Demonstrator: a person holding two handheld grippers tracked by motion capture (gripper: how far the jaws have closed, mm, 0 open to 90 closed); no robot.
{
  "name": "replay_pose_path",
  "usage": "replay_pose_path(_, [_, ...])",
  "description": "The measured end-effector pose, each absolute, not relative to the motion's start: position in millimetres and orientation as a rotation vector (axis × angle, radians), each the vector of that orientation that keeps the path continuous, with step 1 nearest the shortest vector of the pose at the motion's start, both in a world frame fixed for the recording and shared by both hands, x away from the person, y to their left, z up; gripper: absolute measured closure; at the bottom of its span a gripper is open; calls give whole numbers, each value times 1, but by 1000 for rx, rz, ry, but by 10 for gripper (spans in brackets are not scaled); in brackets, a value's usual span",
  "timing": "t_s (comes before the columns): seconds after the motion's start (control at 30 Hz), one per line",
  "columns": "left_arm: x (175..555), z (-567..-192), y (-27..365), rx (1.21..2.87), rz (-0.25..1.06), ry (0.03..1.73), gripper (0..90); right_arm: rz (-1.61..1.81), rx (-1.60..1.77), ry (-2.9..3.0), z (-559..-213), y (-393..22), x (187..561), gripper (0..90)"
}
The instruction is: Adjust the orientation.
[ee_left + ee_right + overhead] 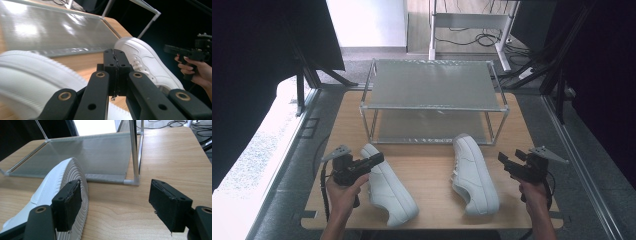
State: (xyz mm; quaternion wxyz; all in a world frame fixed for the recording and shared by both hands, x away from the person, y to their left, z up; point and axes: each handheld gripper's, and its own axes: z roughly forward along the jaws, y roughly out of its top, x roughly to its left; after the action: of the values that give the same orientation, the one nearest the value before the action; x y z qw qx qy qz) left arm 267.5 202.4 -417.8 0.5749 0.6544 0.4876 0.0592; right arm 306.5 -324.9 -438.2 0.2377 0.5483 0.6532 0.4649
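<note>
**Two grippers hovering beside a pair of white sneakers**

Nearest the person, the left gripper (373,161) is sitting at the heel end of the left sneaker (389,187), its jaws pressed fully together with nothing between them, as the left gripper view confirms. The right gripper (508,163) is hanging just beside the right sneaker (473,175), jaws standing wide apart and gripping nothing. Both sneakers are lying on the wooden table (432,172), well apart, toes toward the person. Beyond them, the two-tier metal rack (432,85) is standing at the table's far side.
</note>
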Motion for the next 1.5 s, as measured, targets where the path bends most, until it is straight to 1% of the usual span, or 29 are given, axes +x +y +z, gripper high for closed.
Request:
replay_pose_path(0.2, [261, -409, 215, 1501, 167, 1146, 900, 1255, 1489, 1801, -436, -318, 305, 268])
replay_pose_path(0.5, [262, -417, 228, 1487, 190, 1229, 900, 1215, 1525, 1814, -443, -319, 307, 271])
replay_pose_path(0.63, [258, -428, 227, 1519, 182, 1261, 900, 1198, 1542, 1816, -445, -320, 308, 272])
replay_pose_path(0.73, [252, -438, 234, 1542, 193, 1296, 900, 1197, 1545, 1816, -445, -323, 308, 275])
replay_pose_path(0.83, [243, -460, 247, 1553, 190, 1358, 900, 1194, 1554, 1809, -446, -326, 308, 277])
replay_pose_path(0.87, [243, -460, 247, 1553, 190, 1358, 900, 1194, 1554, 1809, -446, -326, 308, 277])
replay_pose_path(0.9, [241, -471, 248, 1566, 167, 1380, 900, 1191, 1555, 1813, -446, -325, 309, 277])
replay_pose_path(1.13, [245, -486, 238, 1602, 136, 1398, 900, 1165, 1544, 1834, -448, -322, 311, 277])
replay_pose_path(1.5, [246, -481, 231, 1596, 149, 1378, 900, 1167, 1562, 1816, -447, -328, 310, 277])
